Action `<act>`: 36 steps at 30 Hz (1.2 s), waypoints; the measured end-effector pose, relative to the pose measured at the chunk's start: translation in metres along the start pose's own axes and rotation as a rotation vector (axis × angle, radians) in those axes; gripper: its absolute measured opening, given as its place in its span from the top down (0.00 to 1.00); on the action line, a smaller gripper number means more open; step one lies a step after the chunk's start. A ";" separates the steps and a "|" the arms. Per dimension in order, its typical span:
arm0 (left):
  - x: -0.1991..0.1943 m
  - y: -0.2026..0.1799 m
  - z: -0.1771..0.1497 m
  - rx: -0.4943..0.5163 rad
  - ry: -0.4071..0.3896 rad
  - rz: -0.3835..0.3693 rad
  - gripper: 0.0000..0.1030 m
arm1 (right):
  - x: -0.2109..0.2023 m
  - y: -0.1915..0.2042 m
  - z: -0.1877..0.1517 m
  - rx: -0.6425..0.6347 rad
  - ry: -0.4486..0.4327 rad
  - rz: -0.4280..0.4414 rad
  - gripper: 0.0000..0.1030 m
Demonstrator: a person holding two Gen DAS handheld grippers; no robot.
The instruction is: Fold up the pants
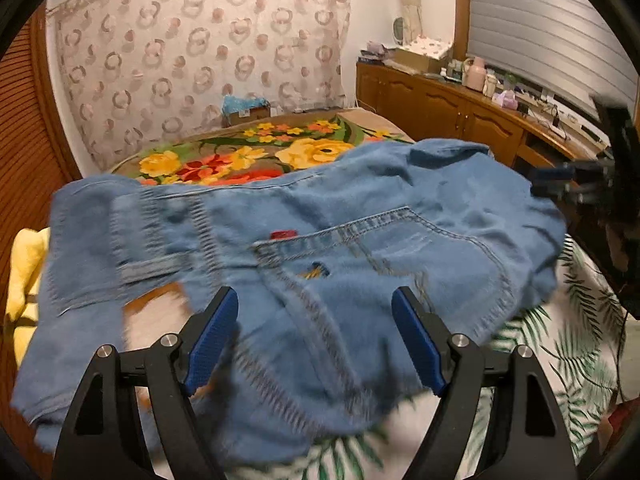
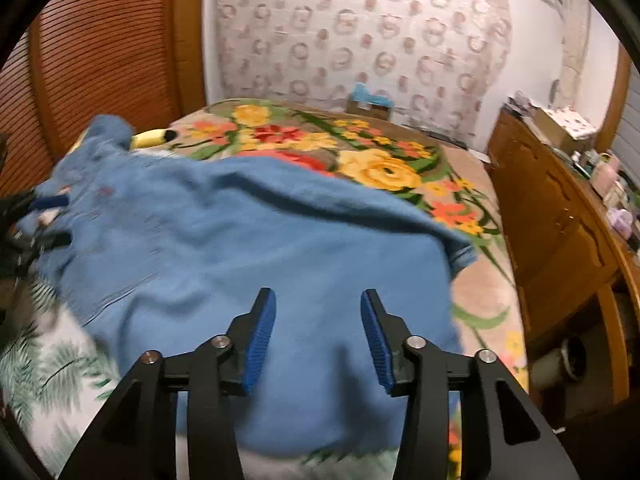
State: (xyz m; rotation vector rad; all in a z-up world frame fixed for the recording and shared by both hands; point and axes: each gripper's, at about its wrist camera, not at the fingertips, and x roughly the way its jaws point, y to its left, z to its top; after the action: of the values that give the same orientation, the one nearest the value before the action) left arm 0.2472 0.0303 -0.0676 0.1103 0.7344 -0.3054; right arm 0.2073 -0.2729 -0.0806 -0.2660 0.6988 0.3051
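Note:
Blue denim pants (image 1: 320,240) lie bunched on the bed, back pocket and red tag facing up; they also fill the right wrist view (image 2: 248,240). My left gripper (image 1: 316,300) is open, its jaws wide apart just above the denim near the pocket, holding nothing. My right gripper (image 2: 318,300) is open over the smooth blue cloth, holding nothing. The right gripper also shows at the right edge of the left wrist view (image 1: 560,184), beside the pants' far end. The left gripper appears blurred at the left edge of the right wrist view (image 2: 44,208).
The bed has a floral blanket (image 1: 248,156) at the back and a leaf-print sheet (image 1: 572,340) in front. A yellow cloth (image 1: 24,272) lies at the left. A wooden sideboard (image 1: 460,112) with clutter runs along the right. A slatted wooden door (image 2: 100,60) stands left.

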 end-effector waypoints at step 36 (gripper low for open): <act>-0.029 0.040 -0.069 -0.105 0.061 0.066 0.64 | 0.011 0.064 -0.027 -0.219 0.065 0.035 0.38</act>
State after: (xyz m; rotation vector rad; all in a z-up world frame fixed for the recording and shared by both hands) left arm 0.1950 0.0895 -0.0996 0.0449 0.8043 -0.2007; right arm 0.1765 -0.2206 -0.1170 -0.4737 0.7358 0.4084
